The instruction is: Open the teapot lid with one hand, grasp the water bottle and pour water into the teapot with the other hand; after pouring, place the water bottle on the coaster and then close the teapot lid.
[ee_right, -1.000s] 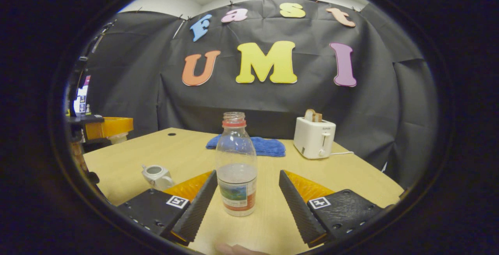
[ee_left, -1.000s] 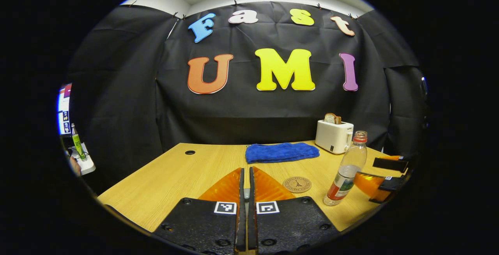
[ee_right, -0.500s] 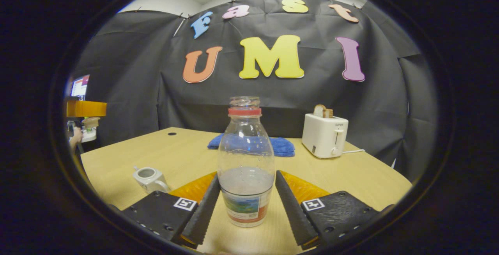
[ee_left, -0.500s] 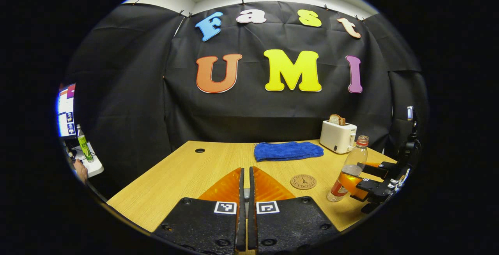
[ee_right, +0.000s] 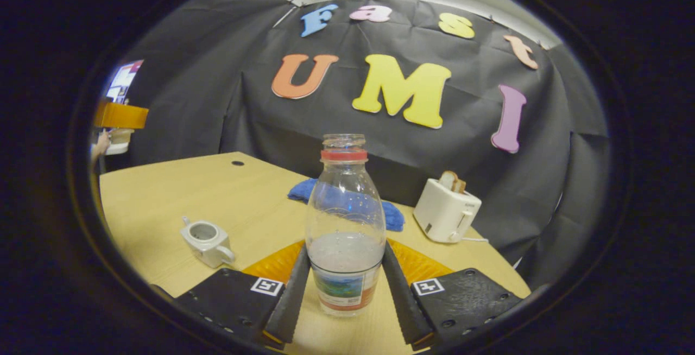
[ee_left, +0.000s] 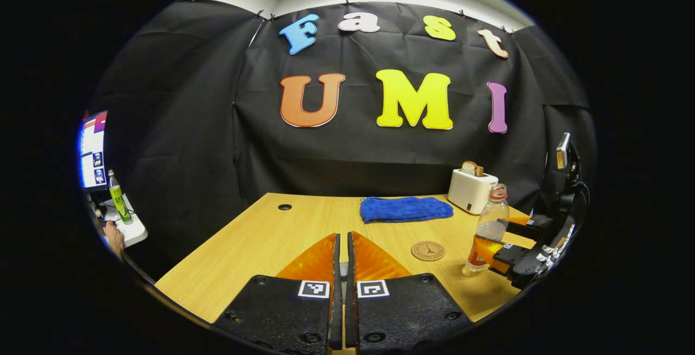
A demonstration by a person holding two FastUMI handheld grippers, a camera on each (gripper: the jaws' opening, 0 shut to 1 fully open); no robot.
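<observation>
My right gripper (ee_right: pixel 343 290) clamped the water bottle (ee_right: pixel 345 224), jaws pressing both sides; my left gripper (ee_left: pixel 340 268) jaws were closed; the teapot (ee_right: pixel 206 242) stood lidless on the tabletop (ee_right: pixel 228 192).

In the left gripper view, the left gripper (ee_left: pixel 340 290) jaws sit pressed together, and whether anything is pinched between them cannot be told. The right gripper (ee_left: pixel 502 238) there is cut off by the picture's edge, its body partly hiding the water bottle (ee_left: pixel 487 230). In the right gripper view, the teapot (ee_right: pixel 206 242) opening looks dark; its contents cannot be told. The bottle hides part of the blue towel (ee_right: pixel 395 216).
</observation>
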